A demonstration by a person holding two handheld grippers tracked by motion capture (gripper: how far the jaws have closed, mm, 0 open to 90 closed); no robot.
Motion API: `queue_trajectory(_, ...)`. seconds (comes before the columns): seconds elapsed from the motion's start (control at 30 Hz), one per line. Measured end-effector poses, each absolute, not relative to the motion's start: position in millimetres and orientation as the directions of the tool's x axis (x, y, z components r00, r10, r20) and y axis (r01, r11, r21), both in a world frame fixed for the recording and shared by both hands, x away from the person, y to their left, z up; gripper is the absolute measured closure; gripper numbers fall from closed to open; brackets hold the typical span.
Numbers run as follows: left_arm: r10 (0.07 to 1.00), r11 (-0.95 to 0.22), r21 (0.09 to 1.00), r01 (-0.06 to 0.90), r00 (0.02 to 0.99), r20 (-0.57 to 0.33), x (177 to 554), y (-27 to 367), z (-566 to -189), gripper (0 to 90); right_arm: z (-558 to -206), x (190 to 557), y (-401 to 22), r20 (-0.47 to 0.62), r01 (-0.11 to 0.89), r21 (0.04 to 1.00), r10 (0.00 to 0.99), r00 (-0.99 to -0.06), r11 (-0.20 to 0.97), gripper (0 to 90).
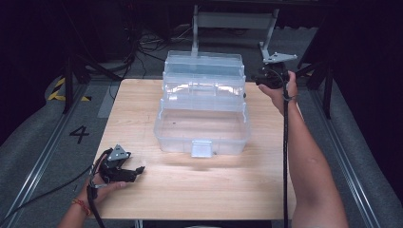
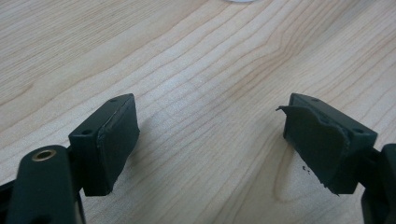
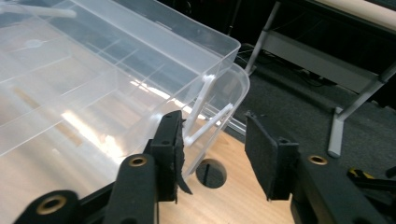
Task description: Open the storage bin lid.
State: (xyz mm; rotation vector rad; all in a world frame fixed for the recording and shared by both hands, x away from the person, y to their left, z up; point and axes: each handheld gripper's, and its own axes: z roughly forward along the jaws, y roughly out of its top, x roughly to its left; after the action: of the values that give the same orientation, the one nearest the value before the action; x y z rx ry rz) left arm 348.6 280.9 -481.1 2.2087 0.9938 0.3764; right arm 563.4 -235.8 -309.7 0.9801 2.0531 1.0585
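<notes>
My left gripper rests on the near left of the table, jaws wide apart and empty. The clear plastic toolbox, its tiers fanned out, sits mid-table, farther and to the right. My right gripper stands partly open at its far right corner, holding nothing.

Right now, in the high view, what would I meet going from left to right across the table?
left gripper with its jaws apart, low over the table → clear plastic tiered box, opened out in the middle → right gripper with its jaws apart, at the box's far right corner.
</notes>
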Motion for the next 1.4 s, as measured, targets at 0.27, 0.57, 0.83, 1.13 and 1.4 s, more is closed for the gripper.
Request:
queue_trajectory(0.27, 0.744, -0.483, 0.684, 0.546, 0.668, -0.007, 349.1, 280.8, -481.0, 18.3, -313.1, 541.1, -244.8, -0.178, 0.337, 0.851, 0.824, -0.537, 0.403, 49.2)
queue_trajectory(0.57, 0.744, -0.484, 0.688, 0.541, 0.668, -0.002, 349.4, 280.8, -481.2, 18.3, -320.7, 519.4, -252.3, -0.191, 0.337, 0.836, 0.806, -0.56, 0.433, 44.4)
queue_trajectory(0.83, 0.747, -0.483, 0.686, 0.544, 0.665, -0.002, 348.9, 280.5, -481.1, 18.2, -329.0, 498.8, -253.3, -0.215, 0.329, 0.818, 0.78, -0.588, 0.473, 42.2)
queue_trajectory(1.13, 0.748, -0.483, 0.683, 0.548, 0.664, -0.004, 348.6, 280.5, -480.8, 18.1, -344.7, 472.2, -256.3, -0.221, 0.326, 0.797, 0.749, -0.625, 0.508, 39.0)
queue_trajectory(1.4, 0.75, -0.48, 0.686, 0.546, 0.662, -0.002, 348.6, 280.3, -481.2, 18.1, -364.8, 443.2, -266.9, -0.213, 0.298, 0.811, 0.729, -0.651, 0.503, 37.6)
